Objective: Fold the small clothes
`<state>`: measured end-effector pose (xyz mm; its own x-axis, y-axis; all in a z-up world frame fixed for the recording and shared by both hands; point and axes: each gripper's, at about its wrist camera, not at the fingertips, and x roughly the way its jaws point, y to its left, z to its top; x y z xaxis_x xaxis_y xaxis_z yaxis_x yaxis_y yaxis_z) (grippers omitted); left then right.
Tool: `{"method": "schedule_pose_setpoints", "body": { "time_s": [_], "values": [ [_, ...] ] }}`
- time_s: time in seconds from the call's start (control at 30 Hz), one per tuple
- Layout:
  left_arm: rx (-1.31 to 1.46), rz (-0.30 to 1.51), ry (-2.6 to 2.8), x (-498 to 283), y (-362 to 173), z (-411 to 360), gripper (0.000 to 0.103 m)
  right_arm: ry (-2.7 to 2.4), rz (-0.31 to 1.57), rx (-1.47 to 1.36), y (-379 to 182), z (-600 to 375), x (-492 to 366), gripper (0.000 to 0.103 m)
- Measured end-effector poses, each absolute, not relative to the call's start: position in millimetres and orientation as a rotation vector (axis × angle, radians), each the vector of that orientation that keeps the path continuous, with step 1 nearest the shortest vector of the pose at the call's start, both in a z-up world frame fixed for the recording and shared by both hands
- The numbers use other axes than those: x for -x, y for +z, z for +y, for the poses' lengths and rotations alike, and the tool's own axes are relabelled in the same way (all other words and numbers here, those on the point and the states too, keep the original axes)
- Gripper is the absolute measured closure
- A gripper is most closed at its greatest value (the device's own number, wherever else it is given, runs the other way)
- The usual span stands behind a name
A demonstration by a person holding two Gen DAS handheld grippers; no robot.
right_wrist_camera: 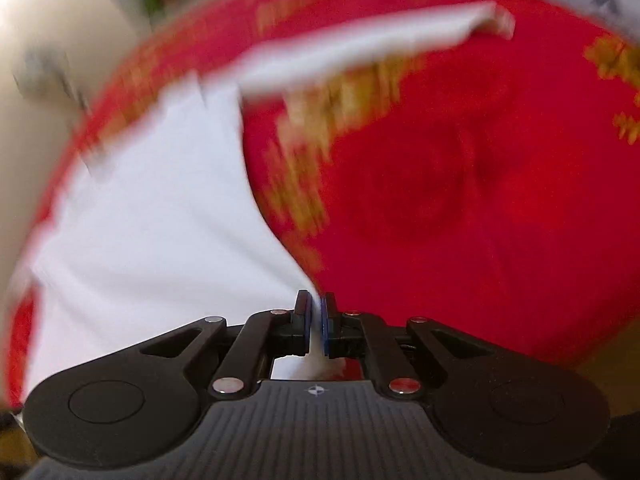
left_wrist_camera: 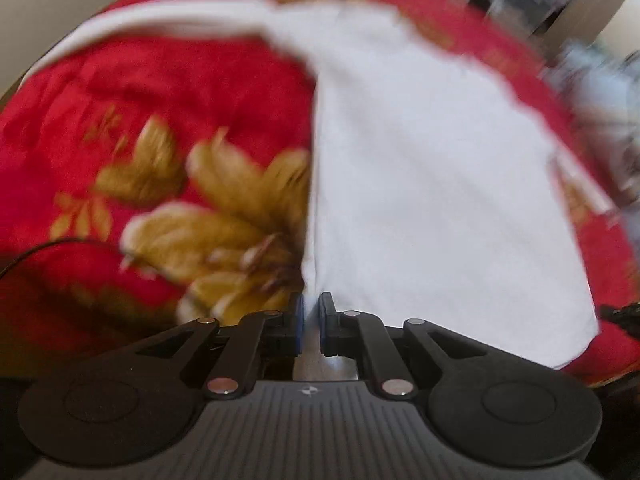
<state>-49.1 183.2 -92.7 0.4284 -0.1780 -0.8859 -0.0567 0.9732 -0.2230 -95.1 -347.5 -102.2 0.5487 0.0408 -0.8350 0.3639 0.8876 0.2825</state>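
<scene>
My left tongs (left_wrist_camera: 311,318) are pinched together on the near left corner of a white shirt (left_wrist_camera: 432,184), the cloth running up from between the blue pads (left_wrist_camera: 299,316). The shirt lies spread on a red cloth (left_wrist_camera: 132,92) with gold flowers (left_wrist_camera: 224,216), its body stretching away to the right of my left tongs and one long sleeve (left_wrist_camera: 160,20) reaching off to the far left. A thin black cable (left_wrist_camera: 44,246) curves over the red cloth at the left edge. Both views are blurred, so fine folds are hard to make out.

My right tongs (right_wrist_camera: 317,322) are clamped on the shirt's (right_wrist_camera: 152,220) other near corner; a strip of white fabric sits squeezed between the pads (right_wrist_camera: 306,320). From here the shirt body spreads to the left, and the other sleeve (right_wrist_camera: 360,48) stretches across the red cloth (right_wrist_camera: 480,200) toward the far right.
</scene>
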Motion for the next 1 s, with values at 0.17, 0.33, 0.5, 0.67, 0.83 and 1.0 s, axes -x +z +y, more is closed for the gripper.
{"method": "schedule_pose_setpoints", "body": {
  "time_s": [0.17, 0.33, 0.5, 0.67, 0.83, 1.0],
  "values": [
    [0.190, 0.961, -0.204, 56.5, -70.3, 162.4, 0.090, -0.211, 0.841, -0.427, -91.0, -343.1, 92.4, 0.087],
    [0.154, 1.236, -0.203, 32.0, -123.2, 144.9, 0.086, -0.157, 1.031, -0.398, -128.0, -329.1, 71.6, 0.062],
    [0.171, 0.938, -0.208, 26.1, -67.2, 154.7, 0.083, -0.152, 0.866, -0.380, -97.7, -324.1, 76.5, 0.062],
    [0.150, 0.602, -0.119, 0.3, 7.7, 174.7, 0.082, -0.073, 0.564, -0.347, -27.8, -316.5, 70.1, 0.062],
    [0.238, 0.456, 0.040, -56.3, 74.7, 243.0, 0.073, 0.014, 0.342, -0.301, 54.9, -322.8, 38.1, 0.050],
    [0.346, 0.493, 0.148, -129.3, 65.9, 314.6, 0.073, 0.061, 0.291, -0.269, 83.0, -324.1, -17.7, 0.047]
  ]
}}
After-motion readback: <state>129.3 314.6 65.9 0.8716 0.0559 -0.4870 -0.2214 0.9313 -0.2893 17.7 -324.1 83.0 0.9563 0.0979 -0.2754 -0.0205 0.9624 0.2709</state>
